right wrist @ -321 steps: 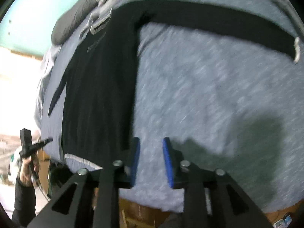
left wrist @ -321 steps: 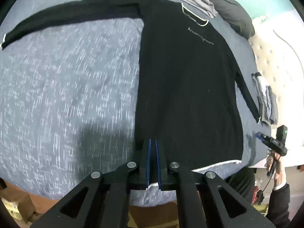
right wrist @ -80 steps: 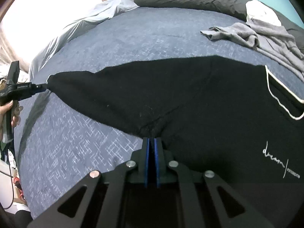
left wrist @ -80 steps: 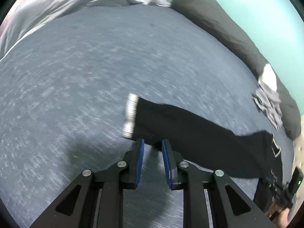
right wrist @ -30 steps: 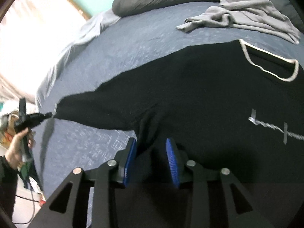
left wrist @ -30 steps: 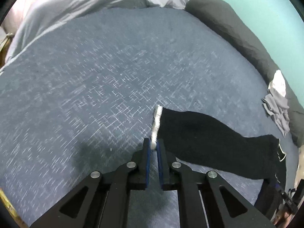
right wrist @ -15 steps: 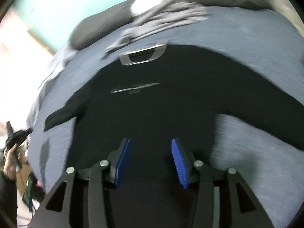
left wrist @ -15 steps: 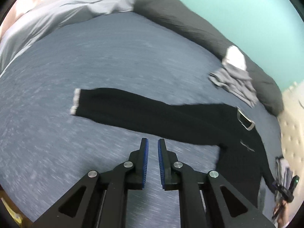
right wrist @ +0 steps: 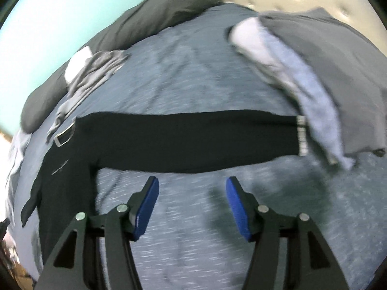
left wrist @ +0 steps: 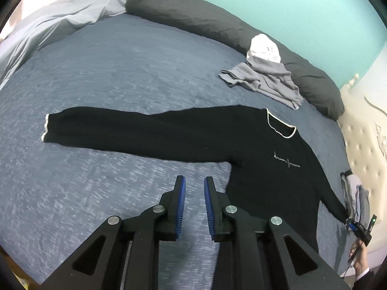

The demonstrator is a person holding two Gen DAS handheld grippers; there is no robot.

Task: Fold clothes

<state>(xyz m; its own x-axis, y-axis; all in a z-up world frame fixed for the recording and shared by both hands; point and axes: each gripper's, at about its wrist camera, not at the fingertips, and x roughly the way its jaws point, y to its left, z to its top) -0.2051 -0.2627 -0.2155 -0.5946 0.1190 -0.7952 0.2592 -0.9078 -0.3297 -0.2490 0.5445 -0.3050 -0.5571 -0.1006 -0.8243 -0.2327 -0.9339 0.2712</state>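
Having let go of the cuff and the underarm, you now hold nothing: left gripper (left wrist: pixel 194 201) slightly parted, right gripper (right wrist: pixel 192 204) spread wide. Black sweater (left wrist: pixel 273 169) lies flat on the bed (left wrist: pixel 116 72), sleeves stretched out, ready for folding.

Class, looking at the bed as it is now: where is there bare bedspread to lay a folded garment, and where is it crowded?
Bare bedspread lies between the black sweater's outstretched sleeve and the dark pillow, and again under that sleeve near the left claw. It is crowded by the grey clothes at the pillow and the pile at the other cuff.
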